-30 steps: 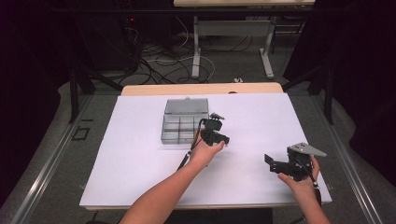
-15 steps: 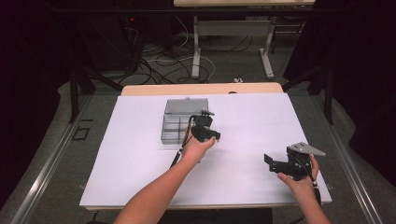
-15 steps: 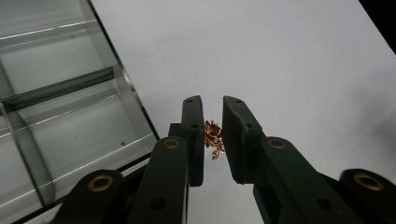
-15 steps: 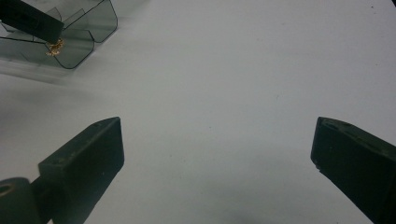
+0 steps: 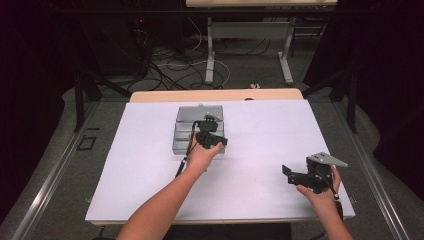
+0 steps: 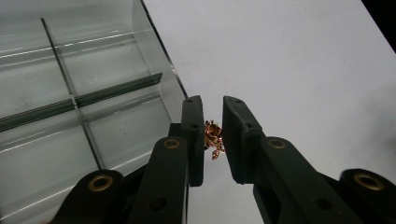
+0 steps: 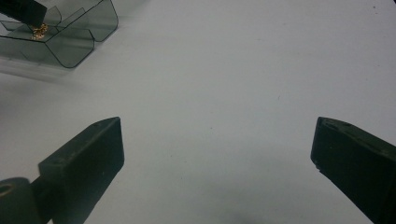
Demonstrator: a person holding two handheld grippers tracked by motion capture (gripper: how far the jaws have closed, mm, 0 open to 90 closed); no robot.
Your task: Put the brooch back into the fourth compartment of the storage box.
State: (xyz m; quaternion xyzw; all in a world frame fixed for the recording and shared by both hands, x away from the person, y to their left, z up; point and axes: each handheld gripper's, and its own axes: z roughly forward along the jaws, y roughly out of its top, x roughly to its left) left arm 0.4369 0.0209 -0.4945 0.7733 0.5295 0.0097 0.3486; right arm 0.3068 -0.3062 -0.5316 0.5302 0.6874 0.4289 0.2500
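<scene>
A small gold trinket (image 6: 214,139) sits clamped between the jaws of the left gripper (image 6: 213,140), just beside the clear divided box (image 6: 79,107), at its right wall. The box rests on the white table (image 5: 260,135). The right gripper (image 7: 215,154) hovers well apart near the front right, jaws wide apart and empty.

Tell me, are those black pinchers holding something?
The left gripper pinches a tiny gold ornament by its sides, beside the clear divided box. The right gripper is open, holding nothing.
</scene>
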